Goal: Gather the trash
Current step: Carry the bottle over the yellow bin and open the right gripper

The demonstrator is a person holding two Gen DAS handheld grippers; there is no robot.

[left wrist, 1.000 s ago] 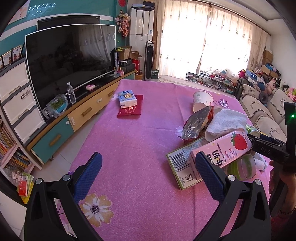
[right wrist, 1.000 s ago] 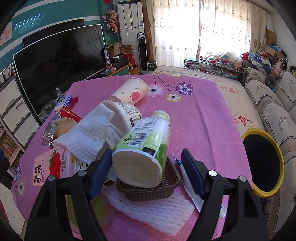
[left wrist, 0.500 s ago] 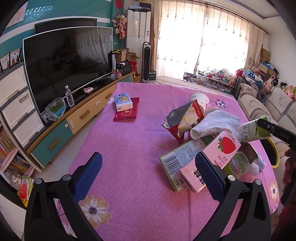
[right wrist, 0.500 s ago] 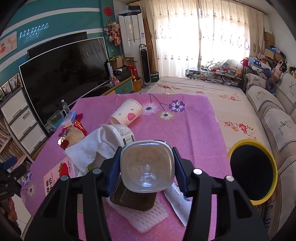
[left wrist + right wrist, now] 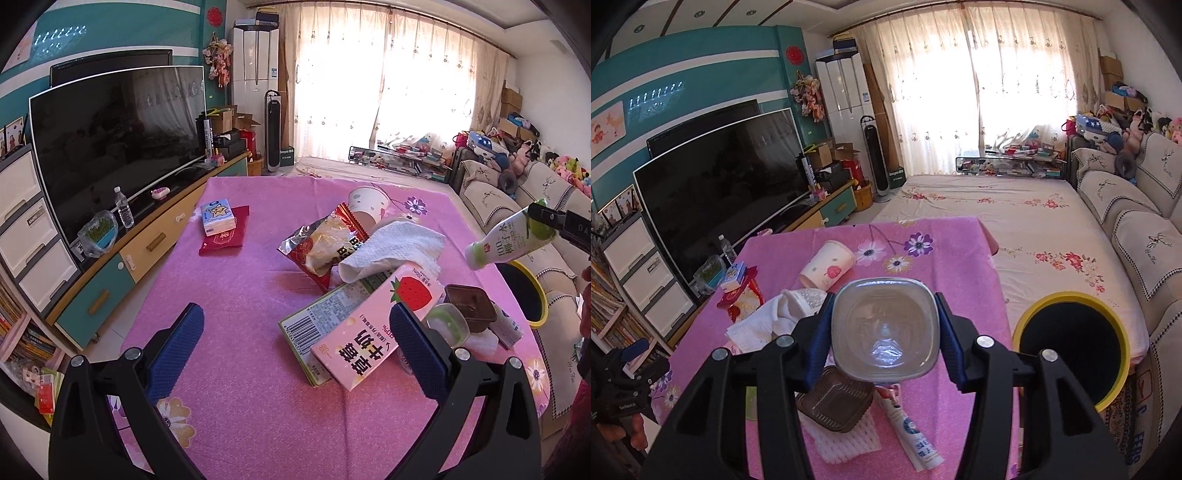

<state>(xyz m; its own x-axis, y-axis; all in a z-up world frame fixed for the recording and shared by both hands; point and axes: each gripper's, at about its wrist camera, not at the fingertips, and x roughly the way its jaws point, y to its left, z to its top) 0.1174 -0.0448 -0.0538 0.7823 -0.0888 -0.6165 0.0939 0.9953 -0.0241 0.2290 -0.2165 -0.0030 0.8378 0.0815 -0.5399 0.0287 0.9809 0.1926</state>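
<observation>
The right gripper (image 5: 884, 341) has just closed on the green-labelled plastic bottle (image 5: 884, 334), pads pressing its sides, held above the pink tablecloth (image 5: 960, 288). The yellow-rimmed bin (image 5: 1071, 325) stands at three o'clock of it. The left gripper (image 5: 295, 343) gapes wide, empty, the strawberry milk carton (image 5: 376, 328) at its one o'clock, the snack bag (image 5: 325, 247) beyond.

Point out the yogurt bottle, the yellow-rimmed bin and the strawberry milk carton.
yogurt bottle (image 5: 511, 240), left wrist view, on its white label.
yellow-rimmed bin (image 5: 1043, 302), right wrist view, on the far rim.
strawberry milk carton (image 5: 373, 334), left wrist view, on its pink face.
</observation>
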